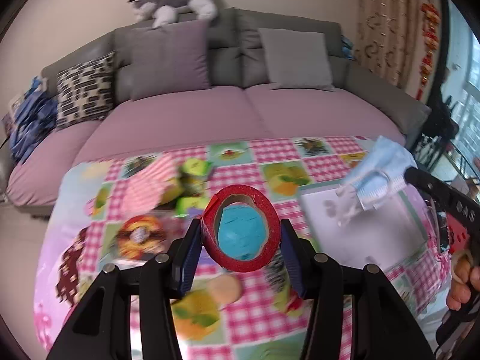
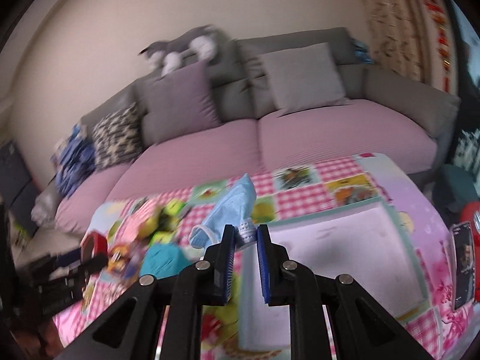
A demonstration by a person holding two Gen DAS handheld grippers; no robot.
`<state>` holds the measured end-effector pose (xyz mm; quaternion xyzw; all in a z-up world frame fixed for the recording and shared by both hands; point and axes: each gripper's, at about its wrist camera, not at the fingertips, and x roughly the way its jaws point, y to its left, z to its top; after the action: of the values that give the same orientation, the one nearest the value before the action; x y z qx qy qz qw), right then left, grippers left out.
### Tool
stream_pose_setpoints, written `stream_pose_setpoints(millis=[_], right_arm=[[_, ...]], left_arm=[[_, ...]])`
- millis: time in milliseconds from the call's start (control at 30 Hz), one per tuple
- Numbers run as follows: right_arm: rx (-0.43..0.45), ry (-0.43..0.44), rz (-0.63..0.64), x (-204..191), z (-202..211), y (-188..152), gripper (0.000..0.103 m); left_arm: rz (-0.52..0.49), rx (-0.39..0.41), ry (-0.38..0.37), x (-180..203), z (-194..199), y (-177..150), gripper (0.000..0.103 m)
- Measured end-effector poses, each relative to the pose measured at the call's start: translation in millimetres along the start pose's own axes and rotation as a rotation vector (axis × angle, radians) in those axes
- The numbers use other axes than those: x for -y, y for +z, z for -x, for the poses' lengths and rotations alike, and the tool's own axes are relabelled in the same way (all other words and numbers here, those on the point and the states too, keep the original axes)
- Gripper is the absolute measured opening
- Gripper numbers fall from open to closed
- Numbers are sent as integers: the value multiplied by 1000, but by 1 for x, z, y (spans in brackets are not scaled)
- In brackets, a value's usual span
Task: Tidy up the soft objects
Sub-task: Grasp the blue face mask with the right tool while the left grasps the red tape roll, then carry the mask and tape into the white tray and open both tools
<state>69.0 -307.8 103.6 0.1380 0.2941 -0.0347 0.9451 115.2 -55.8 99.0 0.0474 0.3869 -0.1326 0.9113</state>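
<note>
left tool [image 1: 241,234] pinching a red tape roll [image 1: 240,210], lifted above the patchwork-cloth surface [image 1: 264,309]. right tool [image 2: 244,240] nearly pressed together, pinching a light blue face mask [image 2: 237,204] by its edge, mask hangs over the surface near a clear white-bottomed bin [image 2: 330,249]. teal soft lump [image 2: 159,259] and green plush [image 1: 192,180] lie on the surface. sofa [image 1: 240,111] behind.
</note>
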Motion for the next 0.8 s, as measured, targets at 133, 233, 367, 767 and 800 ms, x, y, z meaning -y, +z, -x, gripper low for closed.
stream_pose_setpoints(millis=[133, 233, 367, 767, 800], right_arm=[[31, -35, -108, 36, -6, 13, 16], [43, -78, -155, 57, -14, 17, 16], [46, -123, -224, 85, -27, 15, 16], [-90, -286, -290, 153, -89, -19, 16], [-93, -288, -300, 157, -90, -21, 16]], left_arm=[[-42, -5, -41, 40, -21, 14, 52], [-59, -11, -72, 66, -38, 20, 52], [-64, -25, -101, 93, -66, 24, 52], [-141, -94, -120, 156, -162, 13, 52], [-137, -99, -121, 158, -167, 13, 52]])
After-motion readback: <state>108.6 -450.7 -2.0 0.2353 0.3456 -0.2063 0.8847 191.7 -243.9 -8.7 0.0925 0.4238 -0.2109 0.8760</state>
